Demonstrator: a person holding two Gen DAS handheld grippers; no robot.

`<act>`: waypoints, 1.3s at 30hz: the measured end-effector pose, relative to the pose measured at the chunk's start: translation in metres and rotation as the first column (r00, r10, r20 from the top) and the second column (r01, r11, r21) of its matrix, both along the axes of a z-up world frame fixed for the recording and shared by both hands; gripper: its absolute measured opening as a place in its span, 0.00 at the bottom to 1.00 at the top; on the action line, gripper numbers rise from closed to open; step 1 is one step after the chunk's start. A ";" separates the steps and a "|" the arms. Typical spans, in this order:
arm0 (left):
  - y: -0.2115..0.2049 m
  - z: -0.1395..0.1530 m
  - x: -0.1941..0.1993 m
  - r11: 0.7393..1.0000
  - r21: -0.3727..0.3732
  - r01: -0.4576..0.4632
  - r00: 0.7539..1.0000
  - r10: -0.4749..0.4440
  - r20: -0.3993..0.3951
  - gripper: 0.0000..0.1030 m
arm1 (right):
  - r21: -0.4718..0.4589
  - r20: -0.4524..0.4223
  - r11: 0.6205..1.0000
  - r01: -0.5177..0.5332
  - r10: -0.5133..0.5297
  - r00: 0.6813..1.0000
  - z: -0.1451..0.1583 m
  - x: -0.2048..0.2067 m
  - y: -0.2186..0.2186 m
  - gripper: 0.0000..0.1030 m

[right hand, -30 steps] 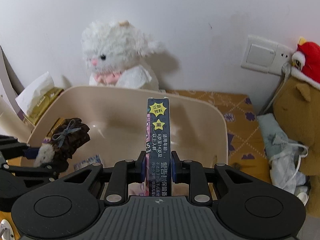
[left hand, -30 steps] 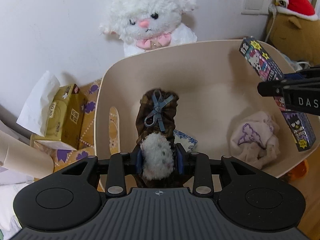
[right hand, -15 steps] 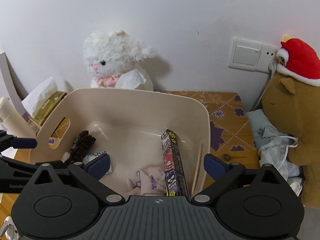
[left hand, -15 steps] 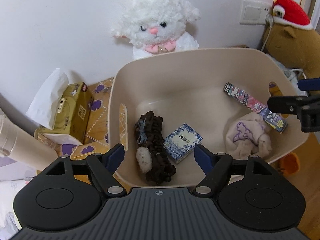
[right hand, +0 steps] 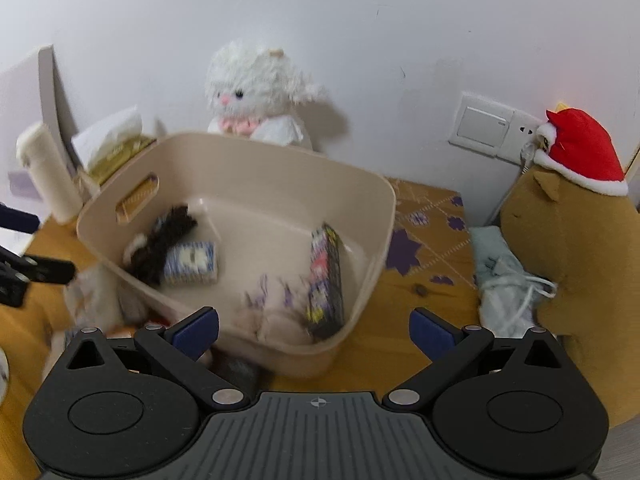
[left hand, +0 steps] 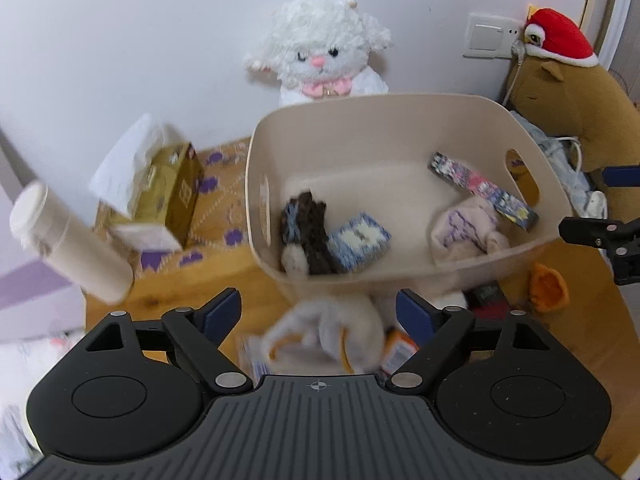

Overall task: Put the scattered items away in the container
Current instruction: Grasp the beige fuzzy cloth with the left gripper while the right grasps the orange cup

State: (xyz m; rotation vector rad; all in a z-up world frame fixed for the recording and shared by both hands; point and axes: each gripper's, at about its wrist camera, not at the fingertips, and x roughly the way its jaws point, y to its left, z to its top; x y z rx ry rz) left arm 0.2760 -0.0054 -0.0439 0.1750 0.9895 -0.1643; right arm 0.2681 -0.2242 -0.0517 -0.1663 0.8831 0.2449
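Since a second ago both hand-held grippers have let go and pulled back from the beige container [left hand: 400, 116]: the dark frilly pouch [left hand: 306, 236] and the long printed box [left hand: 482, 190] now lie inside it. The left hand-held gripper [left hand: 320, 312] is still opening, nothing between its jaws; the right hand-held gripper [right hand: 314, 326] stands wide and empty. Left to right in the container lie the pouch, a blue-and-white packet [left hand: 358, 242] touching it, a pale cloth [left hand: 466, 232], and the box leaning on that cloth. On the counter [left hand: 192, 288], a blurred white plush item [left hand: 336, 332] sits just in front of the container. Beside it stand a cream bottle [left hand: 68, 244] and tissue box [left hand: 176, 188]; a white lamb toy [left hand: 320, 52] sits behind.
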 end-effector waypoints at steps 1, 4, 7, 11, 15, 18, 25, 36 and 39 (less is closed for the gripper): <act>0.002 -0.001 -0.006 1.000 -0.008 -0.001 1.000 0.001 -0.005 0.83 | -0.008 -0.003 1.000 0.000 0.000 1.000 -0.002 -0.004 -0.004 1.00; 0.008 -0.004 -0.026 1.000 -0.020 -0.010 1.000 0.010 -0.013 0.84 | -0.017 -0.011 1.000 0.007 -0.007 1.000 -0.008 -0.013 -0.015 1.00; 0.012 -0.008 -0.042 0.999 -0.035 -0.016 0.999 0.015 -0.029 0.84 | -0.027 -0.020 1.000 0.006 -0.006 1.000 -0.015 -0.021 -0.026 1.00; 0.013 -0.015 -0.059 0.999 -0.042 -0.020 0.998 0.017 -0.056 0.84 | -0.064 -0.042 0.998 -0.016 0.014 0.999 -0.028 -0.029 -0.032 1.00; 0.016 -0.026 -0.068 0.998 -0.041 -0.039 0.996 0.035 -0.084 0.84 | -0.105 -0.069 0.993 -0.049 0.042 0.997 -0.043 -0.034 -0.032 1.00; 0.022 -0.033 -0.073 0.995 -0.061 -0.076 0.991 0.069 -0.111 0.84 | -0.130 -0.087 0.989 -0.071 0.060 0.994 -0.054 -0.035 -0.029 1.00; 0.035 -0.047 -0.076 0.995 -0.062 -0.077 0.983 0.066 -0.170 0.84 | -0.166 -0.122 0.981 -0.102 0.082 0.989 -0.076 -0.032 -0.025 1.00; 0.033 -0.080 -0.060 0.991 -0.119 -0.066 0.970 0.035 -0.242 0.84 | -0.212 -0.172 0.970 -0.119 0.083 0.982 -0.105 -0.015 -0.030 1.00; 0.029 -0.086 -0.055 0.987 -0.136 -0.081 0.969 0.046 -0.244 0.84 | -0.217 -0.179 0.968 -0.125 0.087 0.980 -0.110 -0.011 -0.027 0.98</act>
